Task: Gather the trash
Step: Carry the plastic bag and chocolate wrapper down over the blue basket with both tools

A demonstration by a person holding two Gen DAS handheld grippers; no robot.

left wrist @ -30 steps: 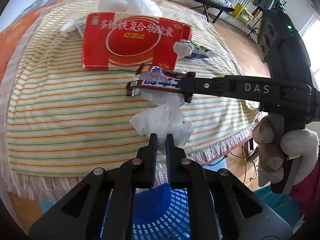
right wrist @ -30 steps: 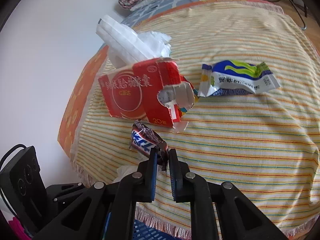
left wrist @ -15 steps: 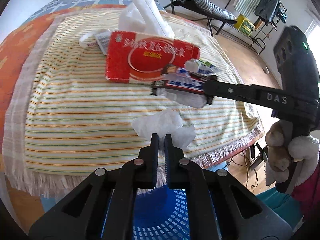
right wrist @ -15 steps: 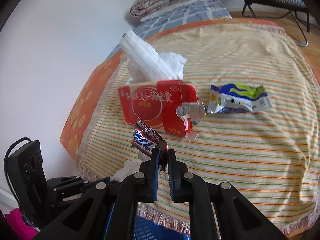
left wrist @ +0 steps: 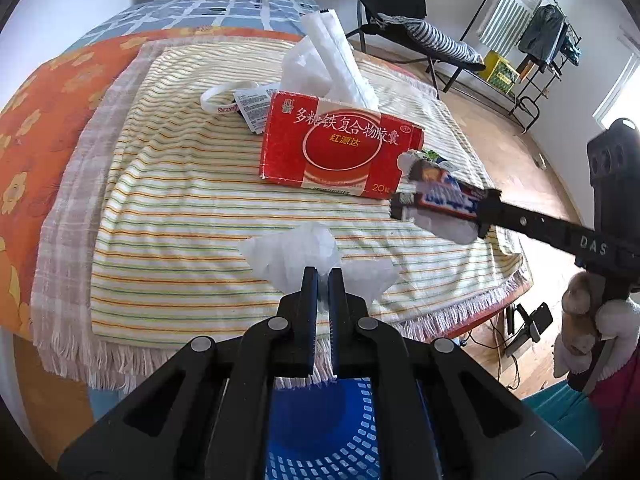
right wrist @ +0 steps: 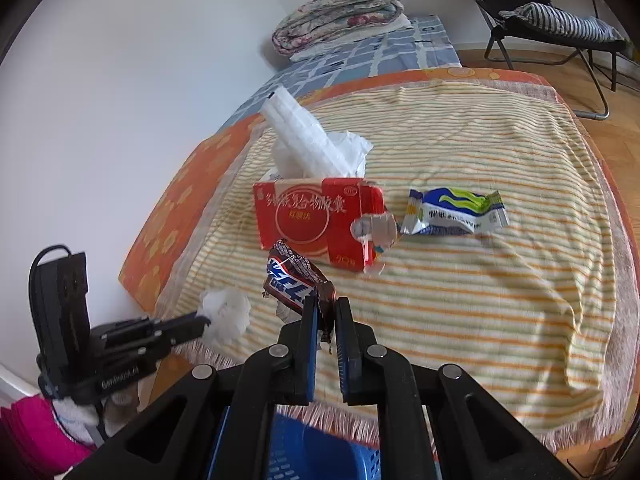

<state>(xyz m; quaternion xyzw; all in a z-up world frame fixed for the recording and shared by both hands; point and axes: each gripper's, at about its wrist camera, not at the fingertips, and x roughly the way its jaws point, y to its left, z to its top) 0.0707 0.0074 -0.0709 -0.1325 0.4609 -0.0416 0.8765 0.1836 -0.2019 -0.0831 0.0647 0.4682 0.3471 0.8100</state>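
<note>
My left gripper (left wrist: 323,274) is shut on a crumpled white tissue (left wrist: 296,254), held above the near edge of the striped cloth. It also shows in the right wrist view (right wrist: 226,314). My right gripper (right wrist: 327,306) is shut on the end of a brown and blue candy bar wrapper (right wrist: 296,278), lifted off the cloth; the wrapper shows at the right of the left wrist view (left wrist: 444,198). A blue perforated basket (left wrist: 320,432) sits below both grippers, off the bed's edge; it also shows in the right wrist view (right wrist: 320,456).
A red medicine box (left wrist: 340,150) lies mid-cloth, with white plastic packaging (left wrist: 328,60) behind it and a blue-green snack packet (right wrist: 454,212) to its right. A white strap and leaflet (left wrist: 240,102) lie at the back left. A folding chair (right wrist: 560,20) stands beyond the bed.
Both grippers have pulled back and up from the cloth with their trash. The candy wrapper has swung right, away from the tissue, and more of the blue basket shows below.
</note>
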